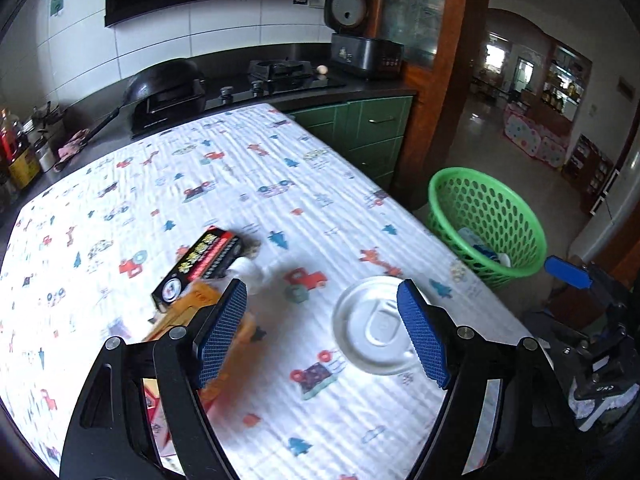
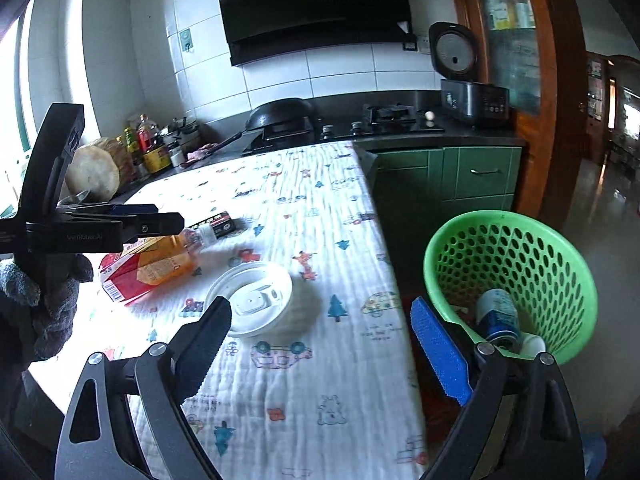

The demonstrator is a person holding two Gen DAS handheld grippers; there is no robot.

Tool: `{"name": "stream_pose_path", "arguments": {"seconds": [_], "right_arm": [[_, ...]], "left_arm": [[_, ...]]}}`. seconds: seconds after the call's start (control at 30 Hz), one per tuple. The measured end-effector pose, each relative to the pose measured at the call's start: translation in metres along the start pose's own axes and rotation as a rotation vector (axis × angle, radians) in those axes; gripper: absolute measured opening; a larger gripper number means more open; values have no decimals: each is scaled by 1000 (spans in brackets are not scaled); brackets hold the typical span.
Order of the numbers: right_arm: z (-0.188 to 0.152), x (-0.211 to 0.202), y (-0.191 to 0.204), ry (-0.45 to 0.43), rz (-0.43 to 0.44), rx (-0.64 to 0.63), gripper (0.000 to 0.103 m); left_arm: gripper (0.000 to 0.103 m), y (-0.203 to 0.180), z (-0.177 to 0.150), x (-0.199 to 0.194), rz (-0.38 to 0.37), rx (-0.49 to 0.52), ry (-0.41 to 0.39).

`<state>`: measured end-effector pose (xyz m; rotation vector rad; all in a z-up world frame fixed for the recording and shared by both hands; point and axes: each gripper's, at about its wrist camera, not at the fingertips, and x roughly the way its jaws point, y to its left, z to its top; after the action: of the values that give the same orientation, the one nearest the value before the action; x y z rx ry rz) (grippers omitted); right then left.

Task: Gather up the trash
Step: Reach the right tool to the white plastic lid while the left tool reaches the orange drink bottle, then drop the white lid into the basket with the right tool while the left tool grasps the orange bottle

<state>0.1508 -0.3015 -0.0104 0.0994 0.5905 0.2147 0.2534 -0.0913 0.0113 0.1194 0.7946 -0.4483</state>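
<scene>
**Trash on the table, some in the basket**

Trash lies on the patterned tablecloth (image 2: 320, 380): a white lid (image 2: 250, 300), an orange bottle (image 2: 160, 262) on its side and a black box (image 2: 220, 224) just beyond its cap. A blue can (image 2: 498, 316) sits inside the green basket (image 2: 460, 240), on the floor beside the table. My right gripper (image 2: 320, 336) hangs above the table edge, jaws apart and empty. My left gripper (image 1: 322, 320) hovers over the table between bottle and lid, jaws apart, holding nothing.
</scene>
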Motion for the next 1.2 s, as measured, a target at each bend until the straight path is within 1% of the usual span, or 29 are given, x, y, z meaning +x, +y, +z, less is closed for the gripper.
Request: {"name": "stream_pose_path", "arguments": {"seconds": [0.17,0.27,0.3,0.4,0.53,0.73,1.0,1.13,1.2], "right_arm": [[0,32,26,71,51,-37,93],[-1,53,38,125,82,-45,94],[-1,60,41,140,88,-47,94],[-1,75,51,171,83,-76,94],[-3,92,54,218,70,-98,94],[-5,110,60,273,73,-126,95],[-4,133,64,327,47,-155,95],[-3,138,66,336,45,-166,95],[-2,140,67,334,38,-174,94]], "left_arm": [[77,47,-11,-3,60,-36,31],[77,61,-18,-4,73,-28,53],[79,65,-20,-4,79,-23,61],[80,76,-26,-3,90,-9,78],[83,84,-28,-1,90,15,94],[83,91,-32,9,72,46,125],[83,86,-33,20,45,108,158],[83,84,-34,24,34,143,186],[83,81,-34,26,44,168,186]]}}
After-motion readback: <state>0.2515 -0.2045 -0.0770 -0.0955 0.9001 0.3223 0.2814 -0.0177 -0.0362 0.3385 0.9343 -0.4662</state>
